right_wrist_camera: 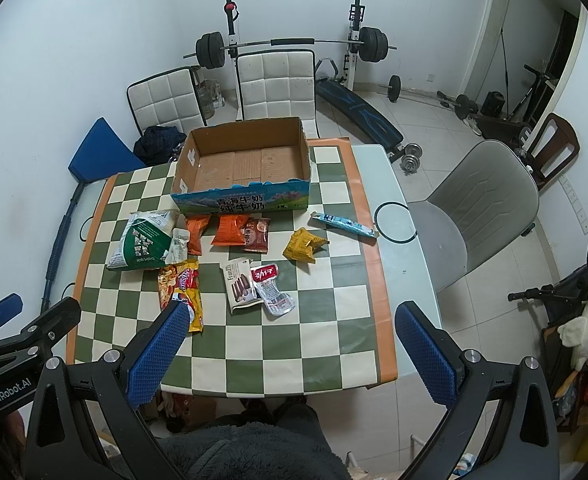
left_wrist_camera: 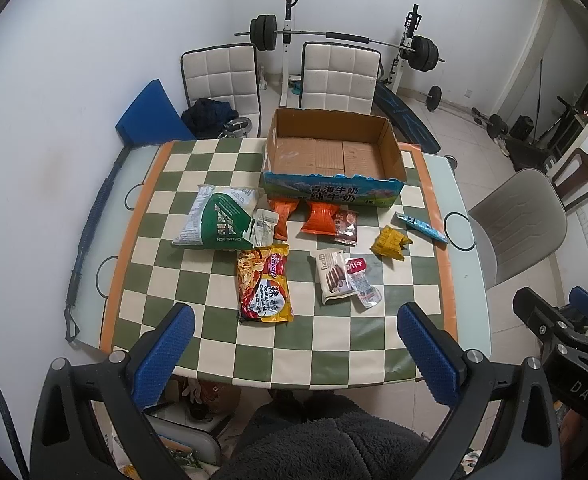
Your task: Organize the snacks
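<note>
An empty cardboard box [left_wrist_camera: 334, 178] [right_wrist_camera: 245, 196] stands at the far side of the checkered table. Several snack packs lie in front of it: a white-green chips bag [left_wrist_camera: 217, 216] [right_wrist_camera: 143, 240], a yellow noodle pack [left_wrist_camera: 263, 284] [right_wrist_camera: 181, 288], two orange packs [left_wrist_camera: 318, 218] [right_wrist_camera: 227, 230], a brown pack [left_wrist_camera: 346, 228], a white wafer pack [left_wrist_camera: 334, 276] [right_wrist_camera: 239, 284], a yellow pack [left_wrist_camera: 390, 242] [right_wrist_camera: 304, 244] and a blue bar [left_wrist_camera: 422, 226] [right_wrist_camera: 344, 224]. My left gripper [left_wrist_camera: 296, 344] and right gripper [right_wrist_camera: 289, 340] are open and empty, held above the table's near edge.
The table [left_wrist_camera: 466, 280] has a glass border around the checkered cloth. Two white chairs [left_wrist_camera: 221, 76] stand behind it and a grey chair [right_wrist_camera: 482, 204] at its right. A barbell rack [right_wrist_camera: 294, 44] and weights fill the back of the room.
</note>
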The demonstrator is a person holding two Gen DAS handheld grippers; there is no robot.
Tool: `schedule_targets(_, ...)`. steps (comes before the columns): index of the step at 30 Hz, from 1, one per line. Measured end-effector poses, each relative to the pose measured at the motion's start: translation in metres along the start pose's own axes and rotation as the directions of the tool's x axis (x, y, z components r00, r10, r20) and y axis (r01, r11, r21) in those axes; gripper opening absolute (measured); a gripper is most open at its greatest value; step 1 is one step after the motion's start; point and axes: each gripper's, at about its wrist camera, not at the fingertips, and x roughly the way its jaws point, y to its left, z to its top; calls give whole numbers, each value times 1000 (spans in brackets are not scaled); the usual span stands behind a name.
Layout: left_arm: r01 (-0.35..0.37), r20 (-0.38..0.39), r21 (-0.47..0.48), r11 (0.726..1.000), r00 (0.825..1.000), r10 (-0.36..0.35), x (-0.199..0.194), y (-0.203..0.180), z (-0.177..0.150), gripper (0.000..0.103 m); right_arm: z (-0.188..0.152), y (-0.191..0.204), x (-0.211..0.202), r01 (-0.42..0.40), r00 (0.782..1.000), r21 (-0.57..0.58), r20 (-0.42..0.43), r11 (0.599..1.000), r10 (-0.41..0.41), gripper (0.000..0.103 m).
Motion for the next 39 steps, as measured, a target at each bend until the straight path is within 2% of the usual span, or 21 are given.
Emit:
schedule_targets(35,1,8,3,1000,1000,-1,-4,1,9,103,3,-1,-3,-3,1000,8,10,1000,3,103)
schedule_targets(39,-12,34,2,1000,999,12,-1,3,24,103,12,0,0,-2,1000,18,6,1000,2,103)
